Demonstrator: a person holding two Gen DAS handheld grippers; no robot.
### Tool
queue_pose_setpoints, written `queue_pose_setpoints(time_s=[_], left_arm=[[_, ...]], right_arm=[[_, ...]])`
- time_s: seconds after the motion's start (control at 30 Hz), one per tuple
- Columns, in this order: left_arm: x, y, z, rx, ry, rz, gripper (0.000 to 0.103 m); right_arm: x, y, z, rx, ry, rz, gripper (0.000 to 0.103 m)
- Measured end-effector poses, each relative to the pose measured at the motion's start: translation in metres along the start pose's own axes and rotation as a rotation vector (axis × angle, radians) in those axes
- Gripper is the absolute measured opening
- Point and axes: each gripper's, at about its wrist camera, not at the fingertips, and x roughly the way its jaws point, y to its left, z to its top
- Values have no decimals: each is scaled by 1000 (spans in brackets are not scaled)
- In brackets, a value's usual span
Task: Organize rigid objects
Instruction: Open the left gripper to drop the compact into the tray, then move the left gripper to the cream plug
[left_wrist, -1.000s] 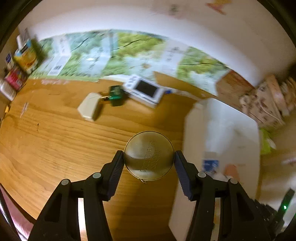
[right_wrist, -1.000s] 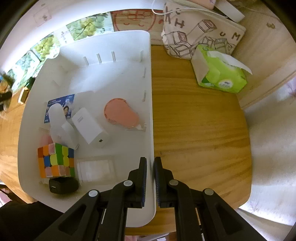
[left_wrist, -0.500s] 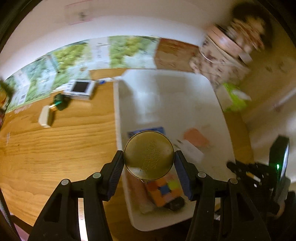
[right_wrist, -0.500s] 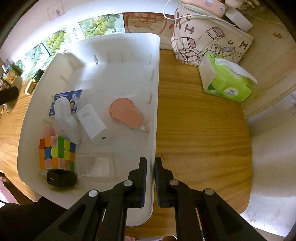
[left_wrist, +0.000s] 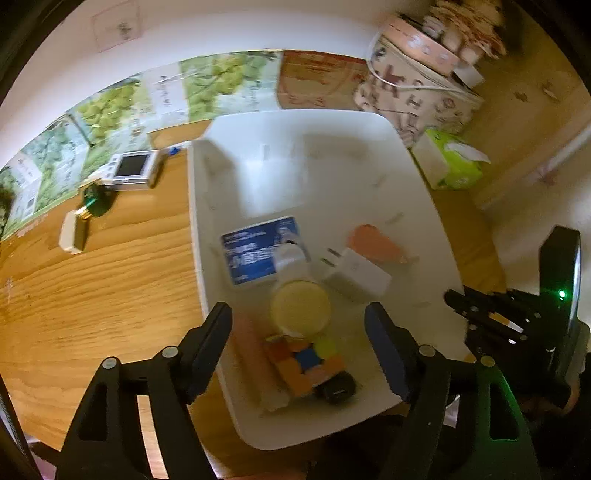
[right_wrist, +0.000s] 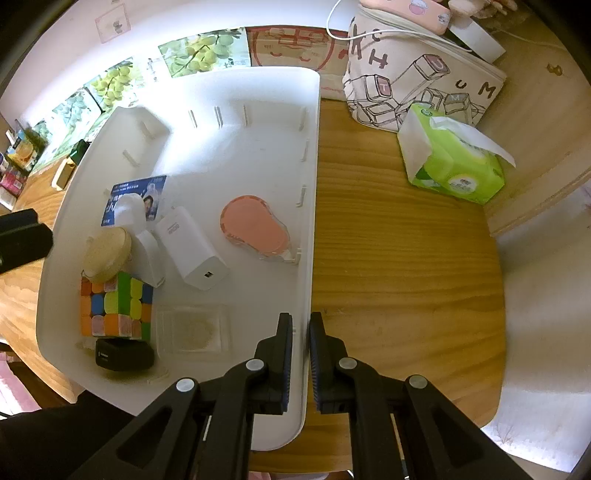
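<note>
**Tin released into tray; L tongs free, R tongs bracing rim**

- Counter (right_wrist: 388, 258): wood, carries white tray (right_wrist: 258, 155). Tray's right wall pinched betw. R tongs (right_wrist: 301, 354), jaws nearly closed on the rim, looks like a steadying hold.
- Tray contents, near-left corner crowded: colour cube (right_wrist: 116, 308), white charger (right_wrist: 192, 247), pink tape dispenser (right_wrist: 255, 227), blue card (left_wrist: 258, 251), black plug (right_wrist: 123, 355).
- L tongs (left_wrist: 297, 343): spread wide, grasping nothing, over tray's near-left area.
- Gold round tin (left_wrist: 300, 307): in tray, perched tilted w/ edge on cube top, leaning by a white item; blurred in L view, may not be settled.
- Step, as judged: drop-off of tin done or finishing.
- Next: L side likely goes for leftovers on counter outside tray: grey screen gadget (left_wrist: 133, 170), green plug (left_wrist: 94, 199), cream block (left_wrist: 74, 234). Needs lift clear of tray wall, swing left, approach w/ jaws apart.
</note>
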Motion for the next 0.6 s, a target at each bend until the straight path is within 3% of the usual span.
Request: queue_pose_setpoints(time_s=[0.27,0.6], left_arm=[[-10,57,5,-65,-38,63,78],[-4,156,13,-127,-10,143,78]], right_arm=[[1,-2,1,48,1,-9,11],[0,-2,-3,128,11,-40,10]])
